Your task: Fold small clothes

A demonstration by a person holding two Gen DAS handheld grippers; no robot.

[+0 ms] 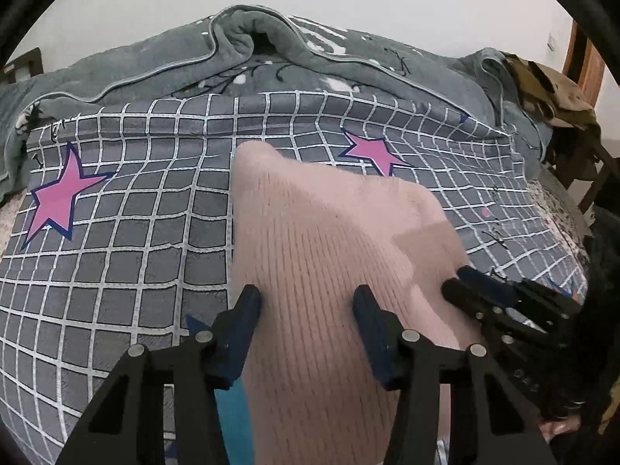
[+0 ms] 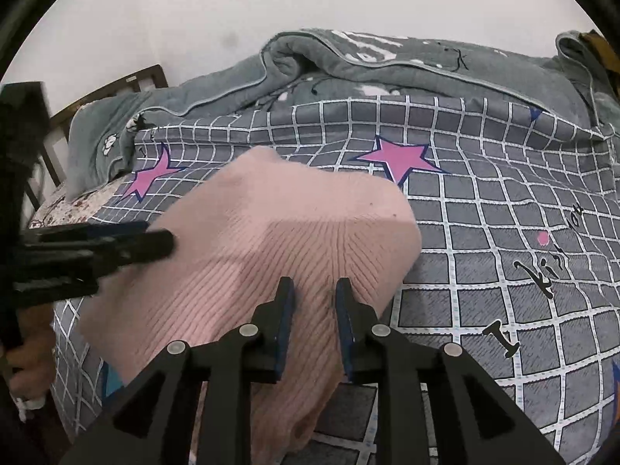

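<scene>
The pink ribbed knit garment lies on the bed's grey grid-patterned cover, running forward from under both tools, its far end rounded off near a pink star ahead. The left tool stands wide, its fingers straddling the near part of the knit with nothing clamped between them. The right tool is narrow, its pads set either side of a puckered ridge of fabric — the ribs fan toward that spot, so it looks pinched, though I cannot tell whether the pads truly bite. The step in hand appears to be taking hold of the near edge for a fold. To do it well, the left tool should drop until one finger slides under the edge, then close on a single layer — level with the right tool's pinch, so both corners rise evenly. Soft knit stretches; lift slowly, keeping the span between tools taut, and carry it straight ahead toward the far end.
</scene>
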